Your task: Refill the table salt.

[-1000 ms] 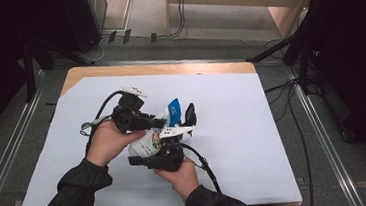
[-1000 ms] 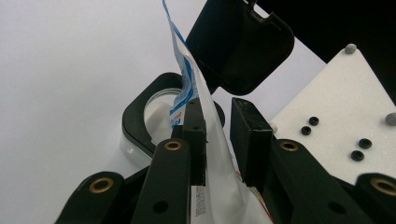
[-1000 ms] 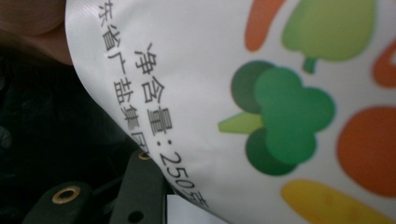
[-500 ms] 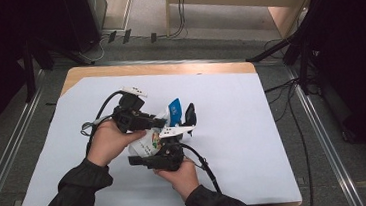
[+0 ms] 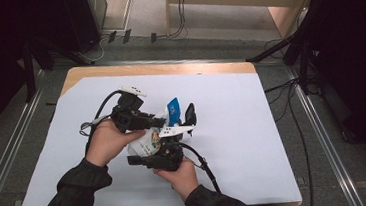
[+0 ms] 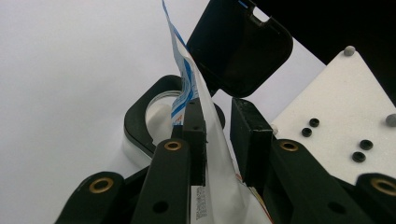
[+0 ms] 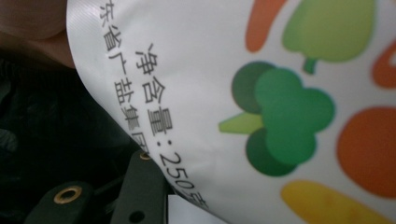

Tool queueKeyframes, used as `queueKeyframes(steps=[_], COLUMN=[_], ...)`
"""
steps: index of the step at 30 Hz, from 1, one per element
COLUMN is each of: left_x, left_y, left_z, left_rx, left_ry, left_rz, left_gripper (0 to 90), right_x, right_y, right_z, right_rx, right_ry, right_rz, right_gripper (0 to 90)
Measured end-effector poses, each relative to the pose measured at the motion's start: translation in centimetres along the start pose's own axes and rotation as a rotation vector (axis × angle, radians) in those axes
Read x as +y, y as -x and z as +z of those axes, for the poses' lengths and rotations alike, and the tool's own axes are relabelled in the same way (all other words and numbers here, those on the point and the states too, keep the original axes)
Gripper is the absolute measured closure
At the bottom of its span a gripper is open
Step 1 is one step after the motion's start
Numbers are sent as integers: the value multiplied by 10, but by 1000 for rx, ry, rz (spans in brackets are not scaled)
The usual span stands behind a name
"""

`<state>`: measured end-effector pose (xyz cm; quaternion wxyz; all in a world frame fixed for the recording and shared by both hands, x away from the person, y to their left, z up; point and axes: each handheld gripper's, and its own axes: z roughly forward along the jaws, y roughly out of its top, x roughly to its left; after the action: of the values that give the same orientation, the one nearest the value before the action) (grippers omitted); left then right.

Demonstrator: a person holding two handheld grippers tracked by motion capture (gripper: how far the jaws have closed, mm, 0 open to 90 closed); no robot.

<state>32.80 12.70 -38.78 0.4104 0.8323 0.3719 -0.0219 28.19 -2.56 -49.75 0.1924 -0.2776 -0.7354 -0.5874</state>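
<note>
Bag point(image 5: 150, 138) is held upright over the desk point(image 5: 253, 127) between both hands: left gripper point(image 6: 217, 140) pinches its top edge, right gripper point(image 5: 160, 157) clamps the lower body, long axis running from right up to left.

On the surface point(image 5: 253, 127), covered by a white paper sheet, a white plastic pouch printed with vegetables point(image 5: 146, 141) sits near the middle, between the two claws. The left claw point(image 6: 217, 135) lies at the pouch's left and has the pouch's upper edge between its jaws; the right claw point(image 5: 162, 145) lies on the near side, against the pouch's printed face. A black container with an open hinged lid point(image 5: 190, 115) stands just right of the pouch, behind the right claw.
</note>
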Motion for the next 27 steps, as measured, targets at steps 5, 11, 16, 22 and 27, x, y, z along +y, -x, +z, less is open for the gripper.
queueKeyframes(steps=[5, 11, 16, 22, 27], left_x=[0, 0, 0, 0, -1], left_y=[-1, -2, -2, -2, -2], left_z=[-1, -1, -1, 0, 0], left_rx=[-2, -5, -8, -6, 5], left_ry=[5, 5, 6, 6, 5], left_rz=[-5, -7, -8, -6, -3], left_gripper=[760, 762, 761, 760, 777], right_x=[1, 1, 1, 1, 1], right_y=[0, 1, 1, 1, 0], right_z=[1, 2, 2, 1, 1], right_rx=[11, 15, 14, 13, -6], right_ry=[2, 0, -1, -4, -14], right_rz=[8, 8, 9, 6, -18], right_gripper=[650, 651, 651, 651, 637])
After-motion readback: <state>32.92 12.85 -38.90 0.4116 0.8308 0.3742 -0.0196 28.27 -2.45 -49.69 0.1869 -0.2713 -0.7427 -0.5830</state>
